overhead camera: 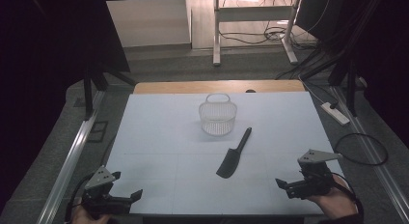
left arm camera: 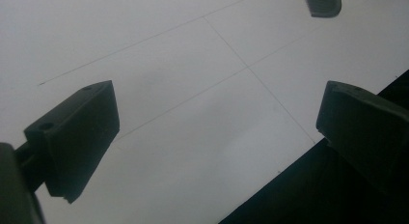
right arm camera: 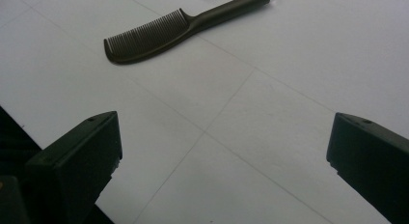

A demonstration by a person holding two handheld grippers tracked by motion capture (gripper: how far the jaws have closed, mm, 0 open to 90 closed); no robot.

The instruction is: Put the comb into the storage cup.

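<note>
The bench (overhead camera: pixel 159 137) carries two things: one black comb (overhead camera: pixel 234 153) near the middle and one clear mesh basket (overhead camera: pixel 218 117) just beyond it on the far side. Two grippers sit at the near edge, the left gripper (overhead camera: pixel 120 197) and the right gripper (overhead camera: pixel 289 185).

This looks like a lab or recording room rather than a home. A white table top (overhead camera: pixel 159 137) sits at the centre, its surface bare and marked with thin lines. Black curtains (overhead camera: pixel 53 45) hang to the left and right of the table, closing it off. Metal rails (overhead camera: pixel 67 161) run along the grey carpet (overhead camera: pixel 193 67) on both sides of the table. Beyond the table's far edge stands the white metal frame of a desk (overhead camera: pixel 251 26), with loose cables (overhead camera: pixel 251 38) on the floor beneath it. A white power strip (overhead camera: pixel 335 113) lies on the carpet just right of the table.
</note>
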